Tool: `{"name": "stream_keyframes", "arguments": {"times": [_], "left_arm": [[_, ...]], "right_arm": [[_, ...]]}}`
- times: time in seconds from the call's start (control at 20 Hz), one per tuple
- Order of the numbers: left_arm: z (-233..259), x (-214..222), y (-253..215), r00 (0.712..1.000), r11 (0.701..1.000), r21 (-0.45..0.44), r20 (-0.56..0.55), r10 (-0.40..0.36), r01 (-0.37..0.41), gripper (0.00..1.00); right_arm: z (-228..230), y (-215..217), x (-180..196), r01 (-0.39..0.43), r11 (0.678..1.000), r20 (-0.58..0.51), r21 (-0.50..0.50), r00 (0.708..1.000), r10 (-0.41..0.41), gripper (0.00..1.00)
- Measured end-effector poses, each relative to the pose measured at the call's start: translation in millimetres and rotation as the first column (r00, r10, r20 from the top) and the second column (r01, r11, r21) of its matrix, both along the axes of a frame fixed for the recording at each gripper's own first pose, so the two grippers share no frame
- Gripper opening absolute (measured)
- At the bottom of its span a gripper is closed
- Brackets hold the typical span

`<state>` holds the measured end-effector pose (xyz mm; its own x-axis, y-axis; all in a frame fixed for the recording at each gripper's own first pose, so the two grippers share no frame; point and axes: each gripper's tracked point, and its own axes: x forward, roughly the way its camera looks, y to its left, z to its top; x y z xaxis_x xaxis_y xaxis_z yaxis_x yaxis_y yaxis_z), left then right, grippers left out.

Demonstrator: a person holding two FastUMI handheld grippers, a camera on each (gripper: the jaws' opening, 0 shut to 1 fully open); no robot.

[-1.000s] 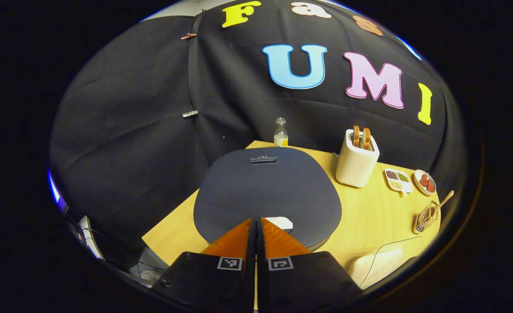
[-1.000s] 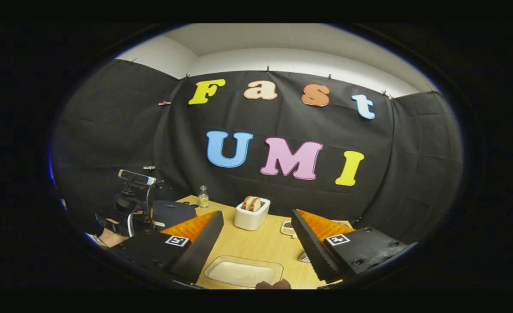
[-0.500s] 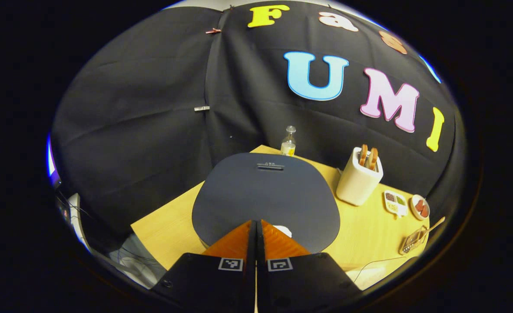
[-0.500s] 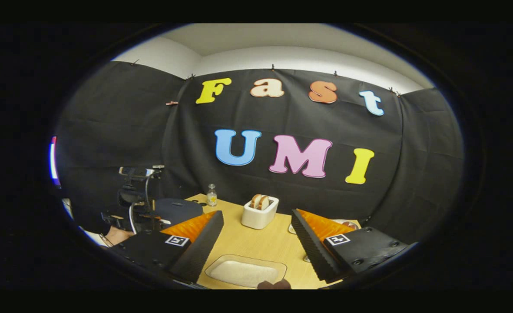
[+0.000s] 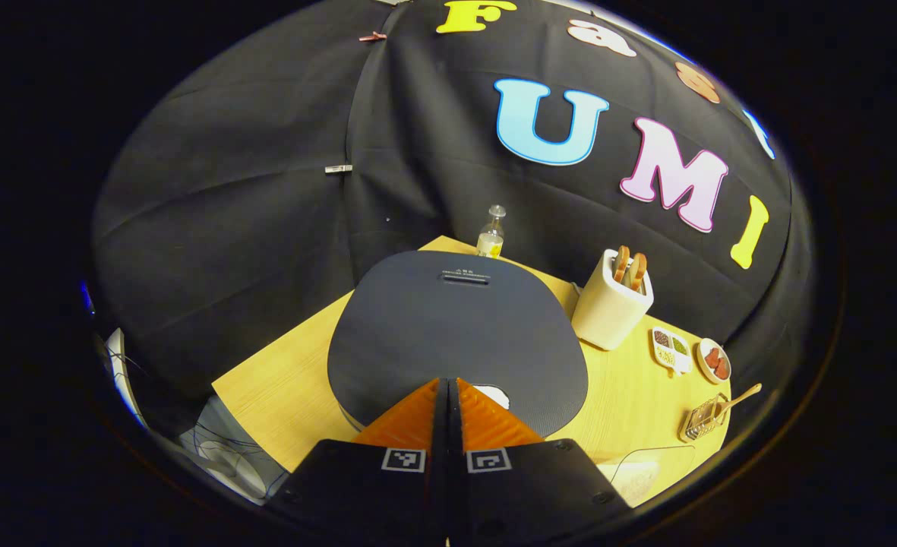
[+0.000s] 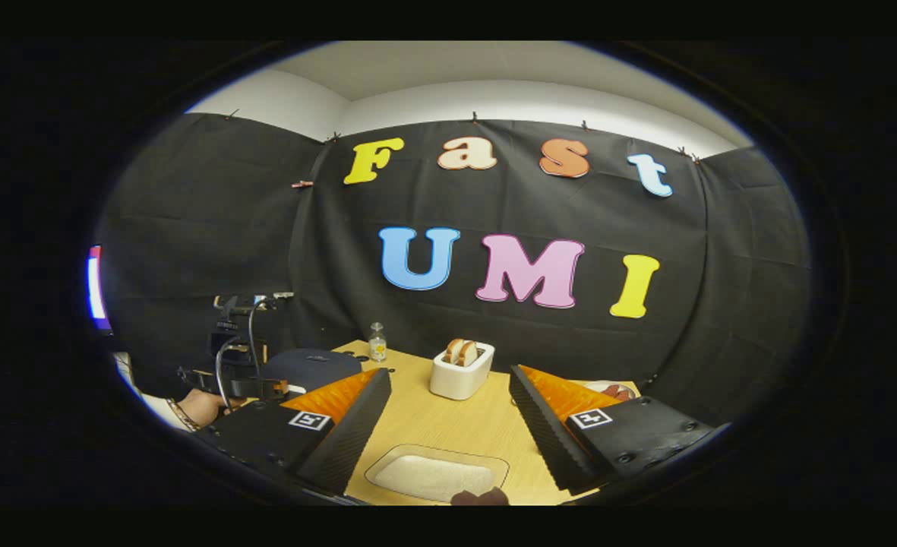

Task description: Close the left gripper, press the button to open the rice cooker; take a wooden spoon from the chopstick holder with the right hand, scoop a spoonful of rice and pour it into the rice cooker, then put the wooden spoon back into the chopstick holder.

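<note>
Rice cooker [image 5: 456,334], lid down, just ahead of the left gripper [image 5: 448,384], jaws together; press squarely on the white button [image 5: 494,395]. Right gripper [image 6: 448,403] gapes wide, empty.

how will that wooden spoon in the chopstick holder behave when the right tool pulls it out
The wooden spoon looks thin and rigid, so probably light and unbending. It leans at a slant from the small wire chopstick holder, so the holder may tip or drag along. Its narrow handle could twist between the fingers.

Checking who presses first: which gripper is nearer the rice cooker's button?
Left. The left gripper is at the white button on the rice cooker; the right gripper hangs over the rice tray.
</note>
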<state>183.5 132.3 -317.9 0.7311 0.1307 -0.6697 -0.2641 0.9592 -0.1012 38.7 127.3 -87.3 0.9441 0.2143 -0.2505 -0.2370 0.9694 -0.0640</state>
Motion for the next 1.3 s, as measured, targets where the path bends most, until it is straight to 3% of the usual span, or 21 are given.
{"name": "stream_keyframes", "arguments": {"times": [0.4,0.5,0.8,1.3], "left_arm": [[107,14,1,0.96,0.993,0.115,0.275,-0.054,0.023,0.06],[110,12,-2,0.961,0.997,0.08,0.273,-0.041,0.02,0.03],[119,0,-6,0.958,0.994,0.101,0.275,-0.076,0.05,0.02],[130,-45,-29,0.956,0.991,0.081,0.266,-0.124,0.106,0.05]], "right_arm": [[1,-21,1,0.038,0.999,0.004,0.017,0.999,-0.038,0.98],[1,-28,2,0.051,0.999,0.008,0.019,0.999,-0.051,0.98],[-6,-56,11,0.104,0.994,-0.001,0.039,0.995,-0.104,0.98],[-32,-144,30,0.285,0.957,-0.039,0.055,0.958,-0.283,0.98]]}}
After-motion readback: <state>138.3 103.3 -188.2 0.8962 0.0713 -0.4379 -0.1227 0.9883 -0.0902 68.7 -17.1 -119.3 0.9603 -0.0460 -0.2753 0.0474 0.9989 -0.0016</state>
